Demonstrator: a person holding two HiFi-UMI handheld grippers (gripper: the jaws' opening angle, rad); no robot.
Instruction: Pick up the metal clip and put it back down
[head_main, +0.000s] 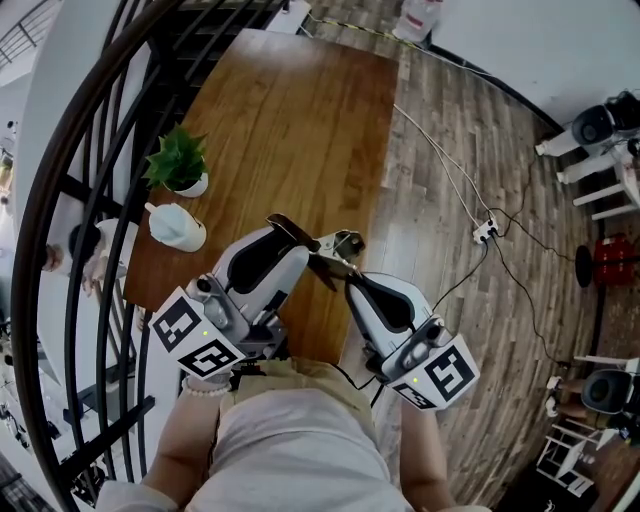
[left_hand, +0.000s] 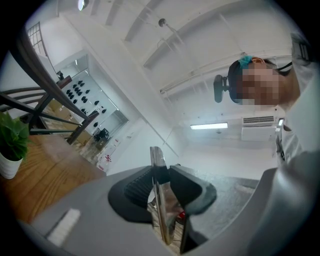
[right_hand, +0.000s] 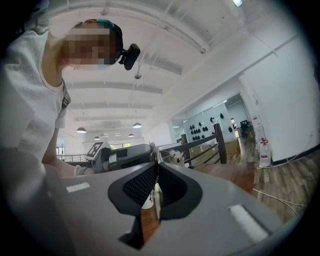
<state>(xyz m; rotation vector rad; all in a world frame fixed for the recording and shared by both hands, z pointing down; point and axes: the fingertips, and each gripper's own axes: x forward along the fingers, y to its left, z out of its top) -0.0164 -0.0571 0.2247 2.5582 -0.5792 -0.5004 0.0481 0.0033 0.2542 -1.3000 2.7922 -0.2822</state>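
Both grippers are held up over the near end of the wooden table (head_main: 300, 110), tips meeting. The metal clip (head_main: 343, 244) hangs in the air between them, shiny with dark arms. My left gripper (head_main: 292, 232) is shut on one flat metal arm of the clip (left_hand: 160, 200), which stands edge-on between its jaws. My right gripper (head_main: 335, 268) is shut on the clip's other thin arm (right_hand: 157, 195). In the right gripper view the left gripper (right_hand: 120, 156) lies just beyond the clip. In the left gripper view its jaws (left_hand: 162, 175) point upward toward the ceiling.
A small potted plant (head_main: 178, 162) and a white object (head_main: 177, 226) stand at the table's left edge. A dark curved railing (head_main: 60, 200) runs along the left. Cables and a power strip (head_main: 485, 232) lie on the plank floor to the right, with stands beyond.
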